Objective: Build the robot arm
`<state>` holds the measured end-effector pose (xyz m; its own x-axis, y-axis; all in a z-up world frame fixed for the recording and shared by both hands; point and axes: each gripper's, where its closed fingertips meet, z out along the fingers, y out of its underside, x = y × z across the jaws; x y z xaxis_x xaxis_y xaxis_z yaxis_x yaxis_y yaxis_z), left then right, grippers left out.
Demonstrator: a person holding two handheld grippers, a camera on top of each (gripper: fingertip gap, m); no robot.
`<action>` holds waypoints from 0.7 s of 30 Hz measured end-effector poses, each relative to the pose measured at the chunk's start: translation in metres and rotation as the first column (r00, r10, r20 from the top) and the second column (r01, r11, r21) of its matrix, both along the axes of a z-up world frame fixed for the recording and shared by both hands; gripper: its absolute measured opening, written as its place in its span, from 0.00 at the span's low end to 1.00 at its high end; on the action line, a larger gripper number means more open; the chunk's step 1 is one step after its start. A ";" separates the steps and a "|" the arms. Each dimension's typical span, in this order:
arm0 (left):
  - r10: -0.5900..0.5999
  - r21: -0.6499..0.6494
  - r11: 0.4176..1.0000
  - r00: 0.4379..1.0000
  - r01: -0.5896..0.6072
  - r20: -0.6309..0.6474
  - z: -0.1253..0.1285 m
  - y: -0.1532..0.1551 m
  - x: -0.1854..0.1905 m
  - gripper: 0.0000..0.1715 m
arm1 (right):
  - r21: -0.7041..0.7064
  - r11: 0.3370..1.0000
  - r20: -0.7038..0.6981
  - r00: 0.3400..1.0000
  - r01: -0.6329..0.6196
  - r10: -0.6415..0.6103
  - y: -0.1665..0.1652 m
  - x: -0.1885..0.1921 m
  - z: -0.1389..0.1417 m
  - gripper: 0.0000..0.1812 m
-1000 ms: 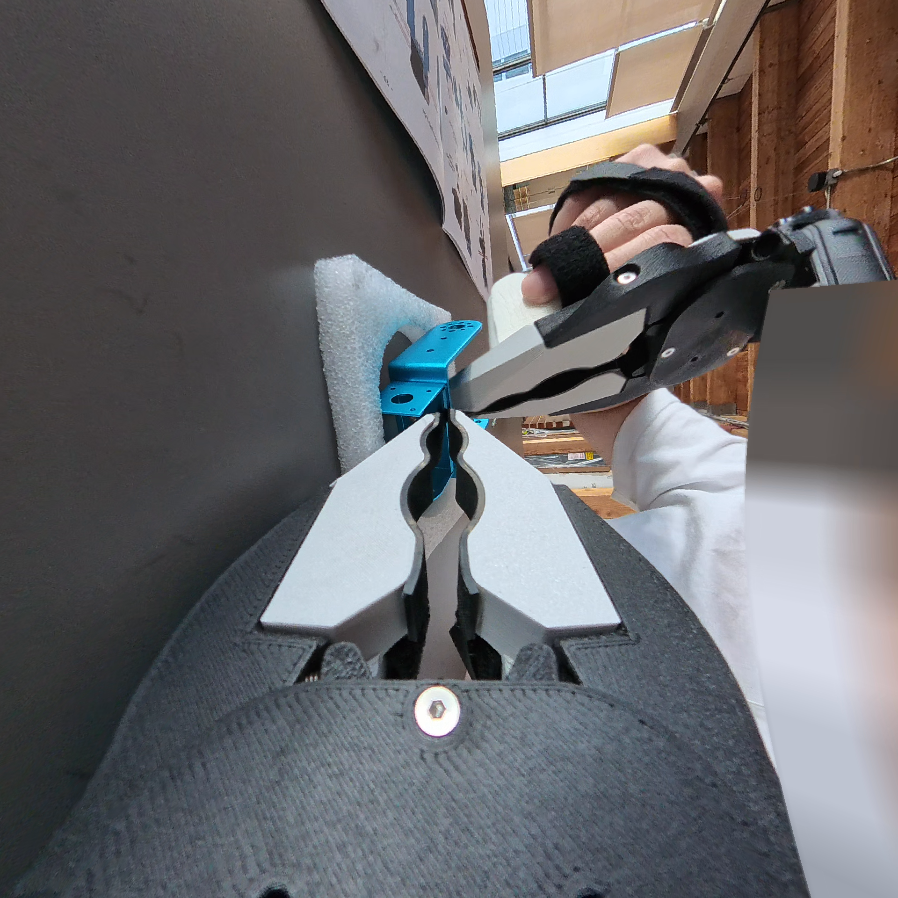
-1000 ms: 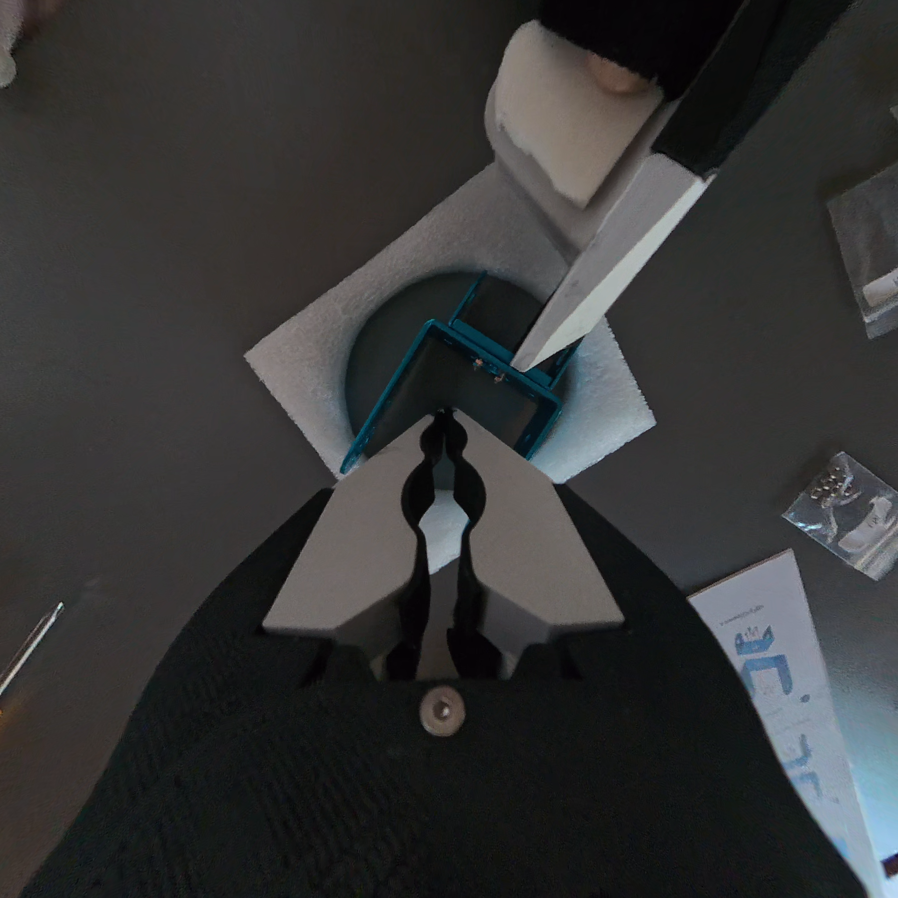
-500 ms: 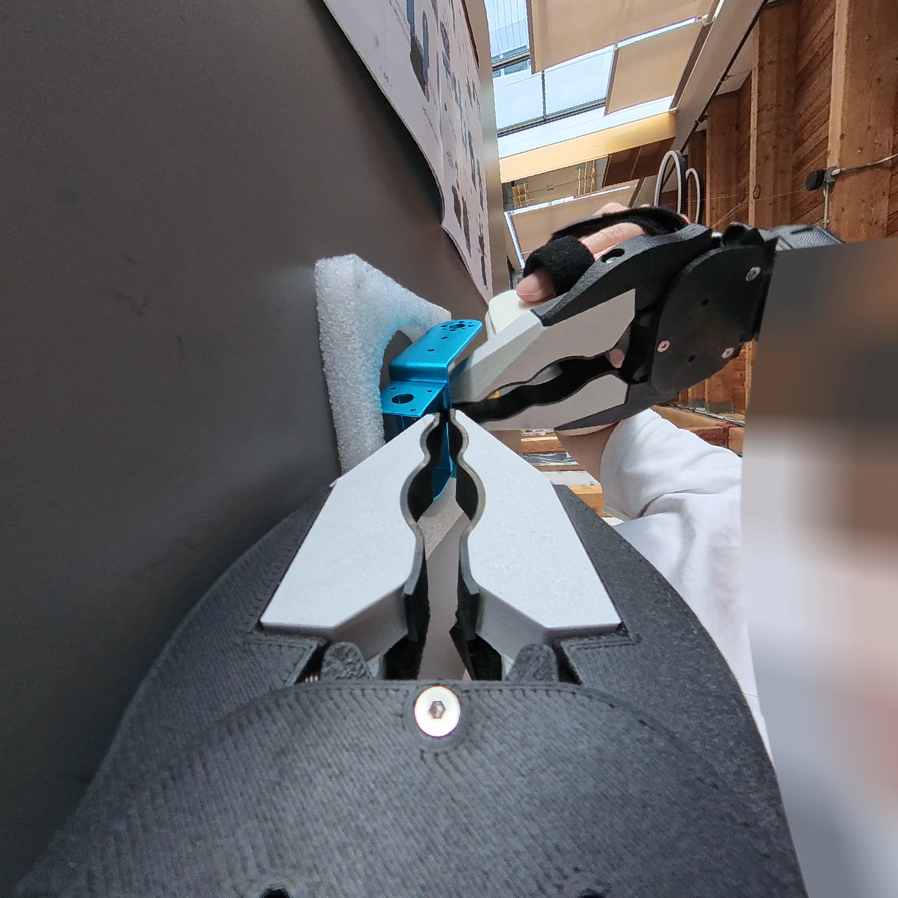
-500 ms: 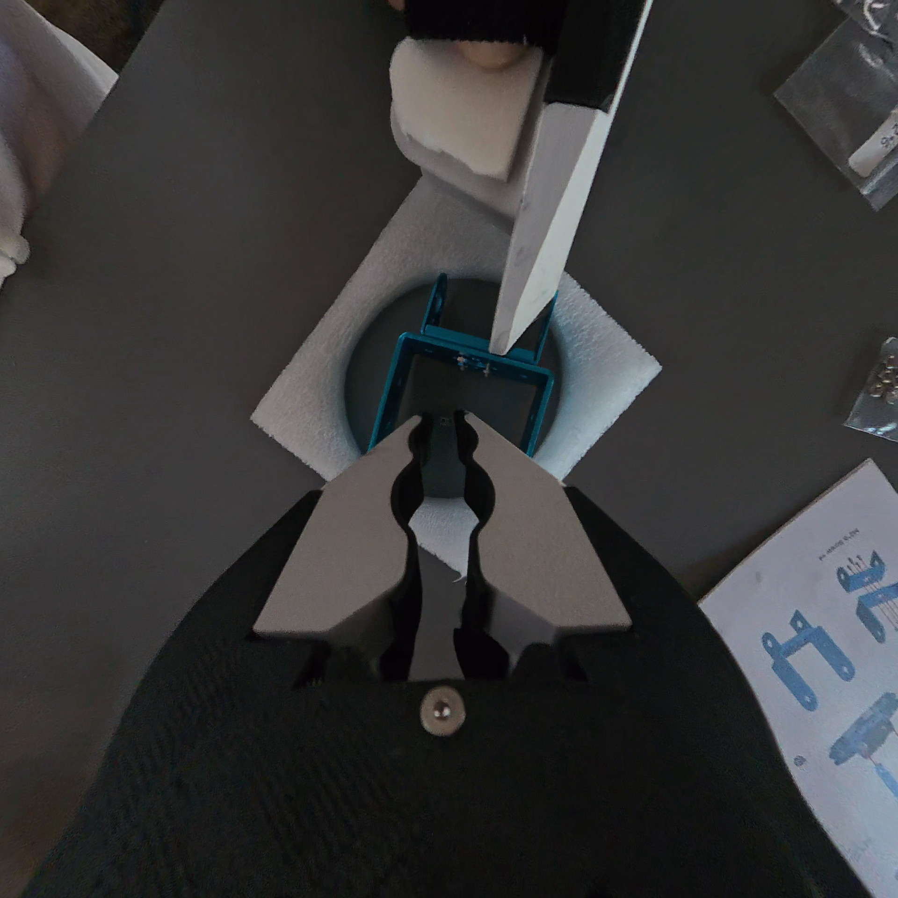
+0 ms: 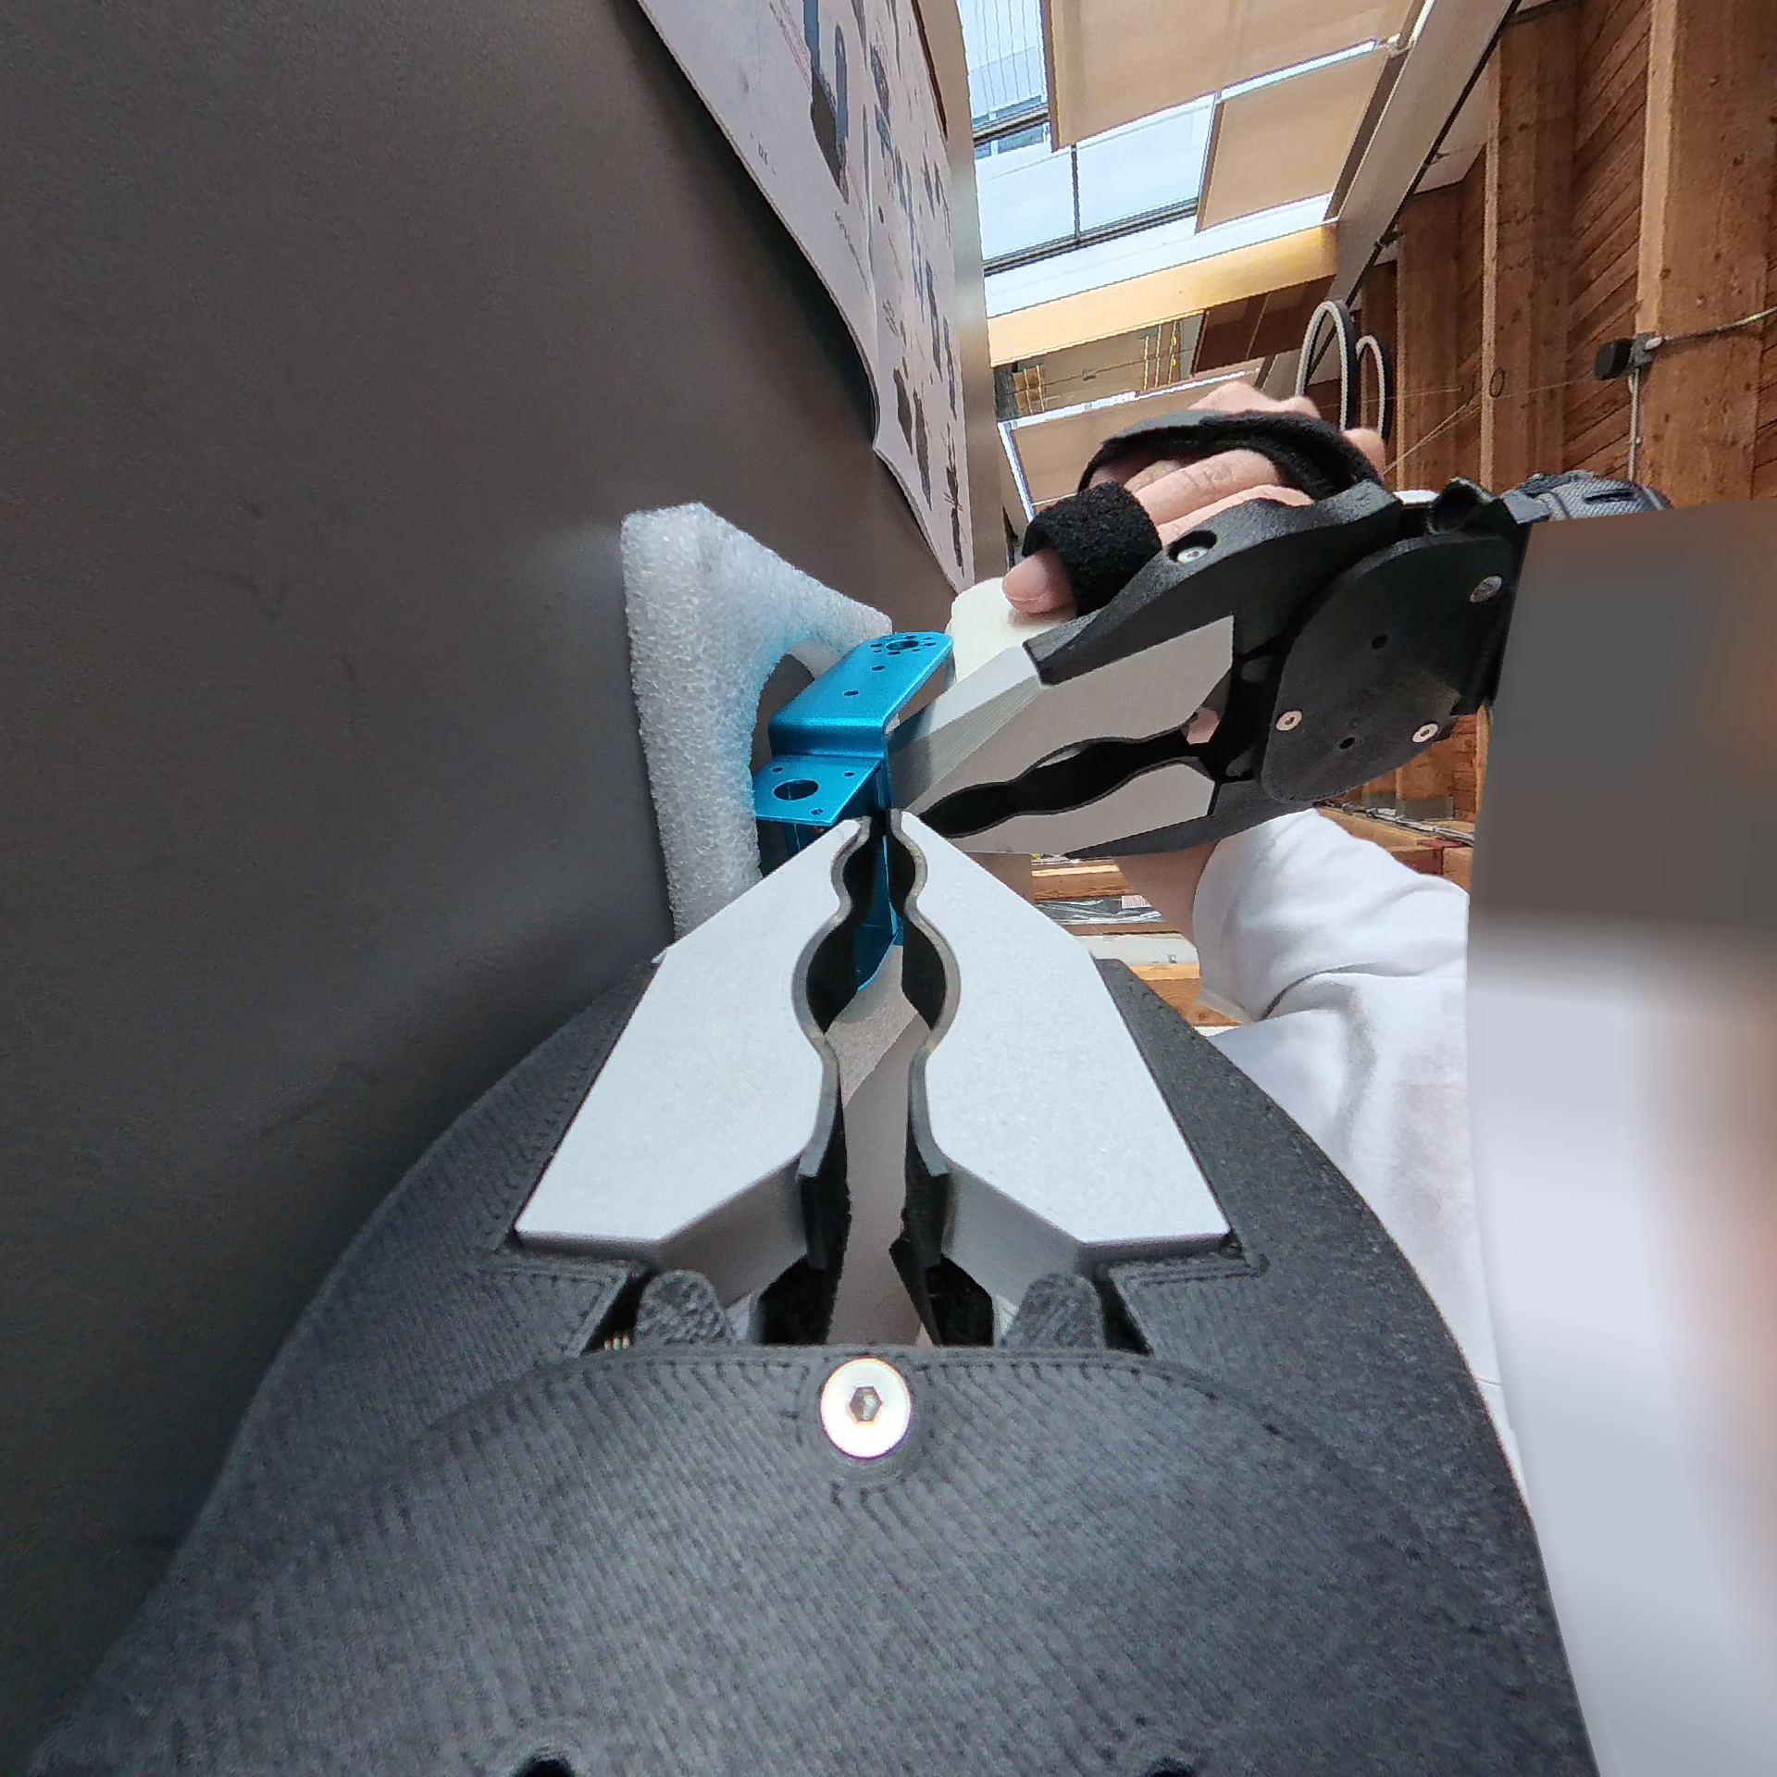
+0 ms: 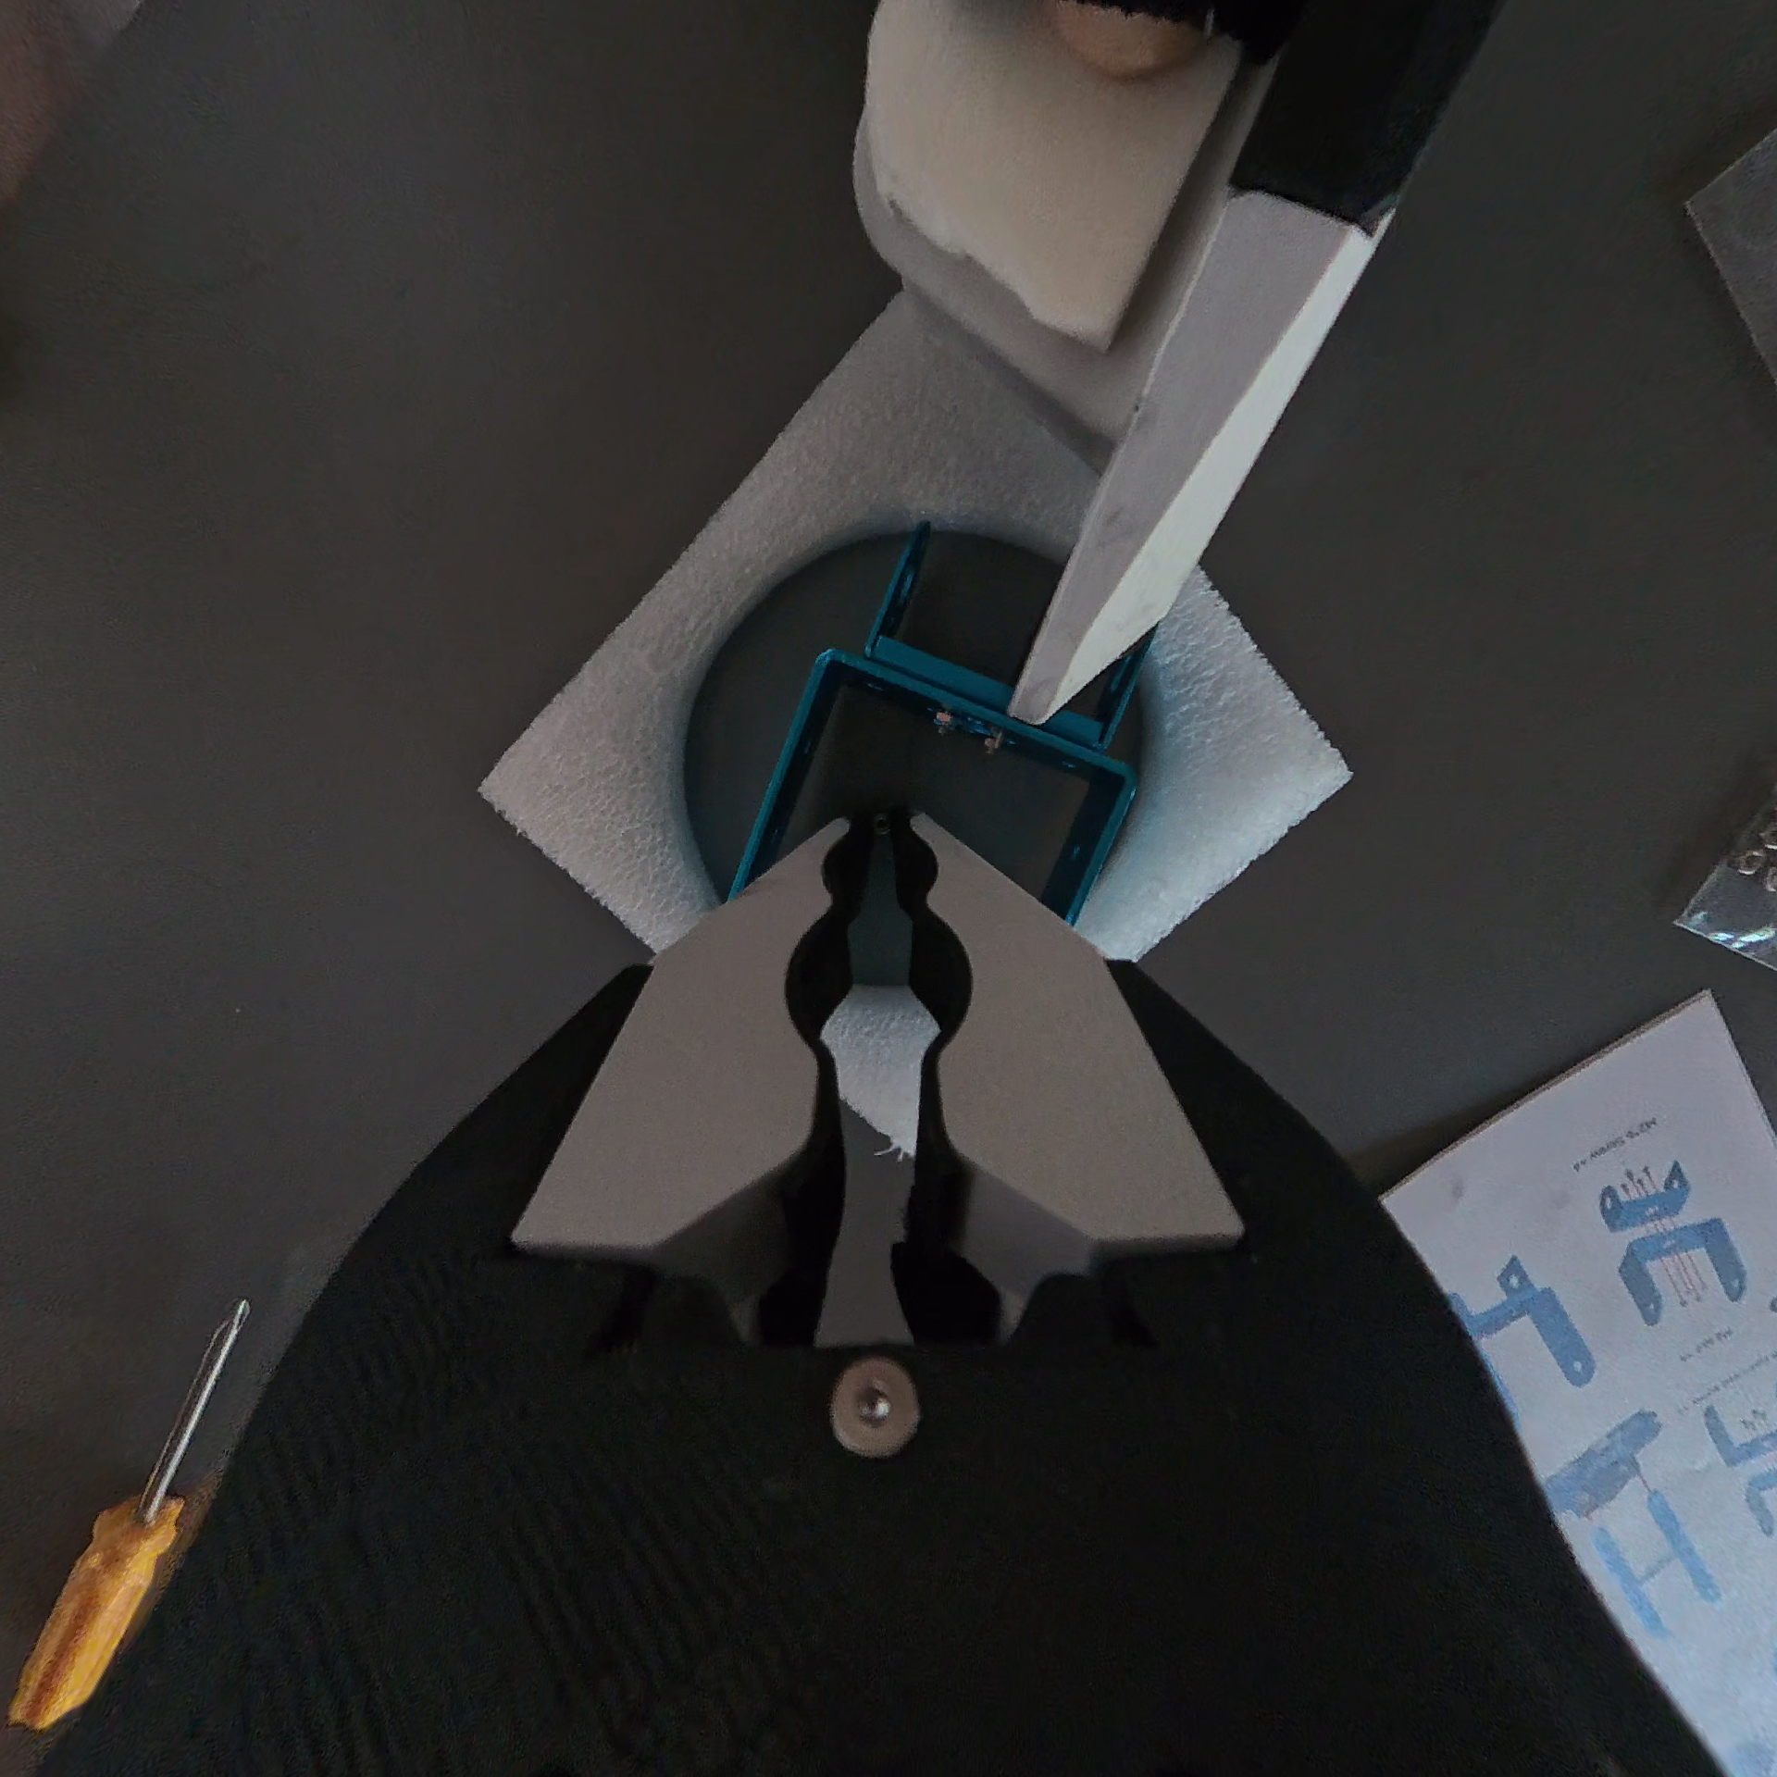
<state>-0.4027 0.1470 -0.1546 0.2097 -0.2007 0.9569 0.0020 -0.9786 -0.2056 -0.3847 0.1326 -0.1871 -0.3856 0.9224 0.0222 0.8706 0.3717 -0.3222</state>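
Two handheld grippers meet over a blue metal bracket assembly (image 5: 846, 707) standing in the round cutout of a white foam pad (image 6: 615, 740) on a dark table (image 6: 288, 481). The left gripper (image 5: 880, 822) is pinched onto the bracket's thin wall. The right gripper (image 6: 880, 822), jaws drawn narrow, appears to pinch a tiny screw just inside the bracket's near edge. Perforated and anodised, the bracket looks light, rigid and slick, best held by its flat walls. Beyond the pad's corners lie a yellow-handled screwdriver (image 6: 96, 1577), a printed instruction sheet (image 6: 1615, 1394) and a bagged set of hardware (image 6: 1740, 885).
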 end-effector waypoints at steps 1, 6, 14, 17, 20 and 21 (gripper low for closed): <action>0.001 0.000 1.000 1.000 -0.001 0.000 0.000 0.000 0.000 0.00 | 0.008 1.000 0.007 1.000 -0.012 0.012 0.000 0.000 0.000 0.02; 0.002 -0.001 1.000 1.000 -0.002 0.002 0.000 0.000 0.000 0.00 | 0.042 0.995 0.047 0.995 -0.087 0.085 0.000 0.000 0.000 0.02; 0.001 -0.001 1.000 1.000 -0.001 0.003 0.000 0.000 0.000 0.00 | 0.039 0.998 0.017 0.999 -0.049 0.049 0.003 0.003 0.001 0.01; -0.001 -0.002 1.000 1.000 0.001 0.004 0.000 0.000 0.001 0.00 | 0.025 1.000 -0.089 0.996 0.007 -0.005 0.003 0.004 0.007 0.01; -0.005 -0.005 1.000 1.000 0.005 0.006 0.000 0.000 0.001 0.00 | 0.024 0.999 -0.251 0.967 0.043 -0.035 0.001 0.000 0.017 0.01; -0.007 -0.008 1.000 1.000 0.008 0.008 0.000 0.000 0.001 0.00 | 0.046 0.997 -0.298 0.954 0.056 -0.040 0.003 -0.002 0.020 0.01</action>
<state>-0.4020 0.1465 -0.1545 0.2008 -0.1944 0.9602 -0.0038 -0.9803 -0.1977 -0.3864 0.1353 -0.1667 -0.3097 0.9340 0.1781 0.7561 0.3555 -0.5494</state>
